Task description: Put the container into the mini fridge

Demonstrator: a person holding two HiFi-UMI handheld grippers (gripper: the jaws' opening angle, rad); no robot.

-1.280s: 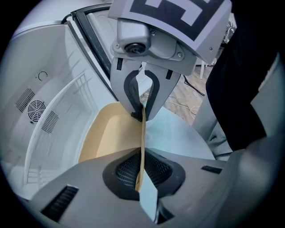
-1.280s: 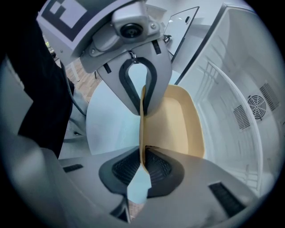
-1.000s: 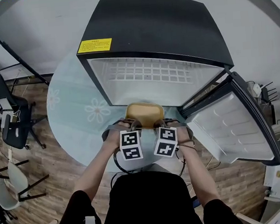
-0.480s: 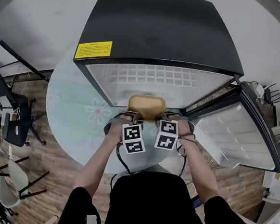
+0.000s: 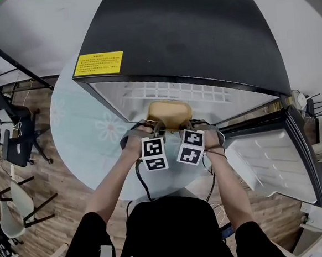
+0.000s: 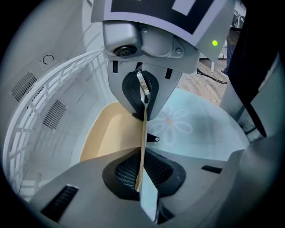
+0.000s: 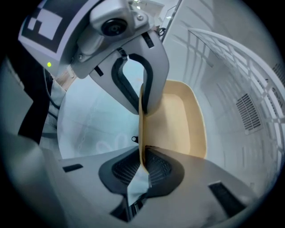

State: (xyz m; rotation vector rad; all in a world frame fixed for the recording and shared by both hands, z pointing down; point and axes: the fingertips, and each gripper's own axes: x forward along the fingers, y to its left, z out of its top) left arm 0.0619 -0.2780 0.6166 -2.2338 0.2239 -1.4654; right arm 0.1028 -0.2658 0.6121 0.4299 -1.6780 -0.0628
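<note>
You hold the tan container [image 5: 168, 112] by its near rim with both grippers, side by side. In the left gripper view, the left gripper [image 6: 143, 133] has the thin rim running edge-on between its two jaws, with both pads pressed onto it; these jaws have just eased a touch wider, and the rim sits pinched between them. In the right gripper view, the right gripper [image 7: 143, 133] pinches the same rim in the same way, its jaws closed down on the thin wall.

The container is at the mouth of the black mini fridge [image 5: 187, 34]. Its open hollow reaches into the white interior, while the rim you grip lies on the outer side, nearest the glass desk [image 5: 89, 131] with its pale flower print. Whether the container's base touches the fridge floor, you cannot tell from these views. A white wire shelf [image 5: 169, 88] sits inside the cavity above and behind the container.

The fridge door [image 5: 274, 155] stands swung wide to your right. A yellow label [image 5: 99, 63] lies on the fridge top near its front left corner. The desk stands on a wooden floor [image 5: 62, 210].
</note>
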